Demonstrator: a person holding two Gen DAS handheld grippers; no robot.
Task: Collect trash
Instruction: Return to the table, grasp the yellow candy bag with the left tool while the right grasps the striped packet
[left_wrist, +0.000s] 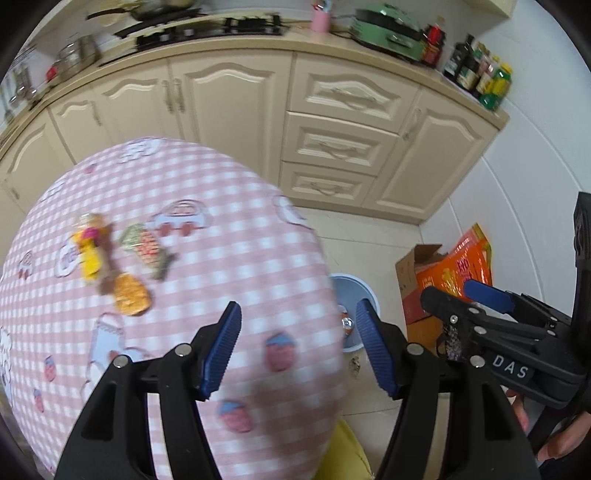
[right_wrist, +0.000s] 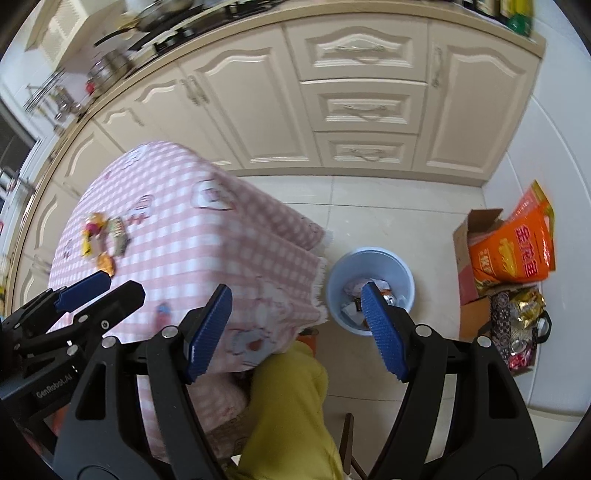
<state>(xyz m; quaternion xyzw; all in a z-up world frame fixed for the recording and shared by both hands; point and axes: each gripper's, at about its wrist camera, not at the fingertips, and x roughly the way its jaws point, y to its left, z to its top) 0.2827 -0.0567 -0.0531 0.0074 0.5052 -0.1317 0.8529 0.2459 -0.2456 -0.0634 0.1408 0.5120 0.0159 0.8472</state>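
Note:
Several crumpled snack wrappers (left_wrist: 110, 258) lie in a cluster on the left part of a table with a pink checked cloth (left_wrist: 221, 229); the right wrist view shows the wrappers (right_wrist: 101, 240) far left. A pale blue bin (right_wrist: 369, 258) stands on the floor beside the table's right corner and holds some trash; the left wrist view shows only part of the bin (left_wrist: 352, 291). My left gripper (left_wrist: 298, 325) hangs open over the table's near right edge, with nothing between its fingers. My right gripper (right_wrist: 295, 299) is open and bare too, between table corner and bin.
Cream kitchen cabinets (right_wrist: 362, 110) run along the back under a crowded counter. A cardboard box with an orange bag (right_wrist: 509, 247) and a dark patterned bag (right_wrist: 517, 321) stand by the right wall. A person's leg in yellow trousers (right_wrist: 288, 406) is below the table's edge.

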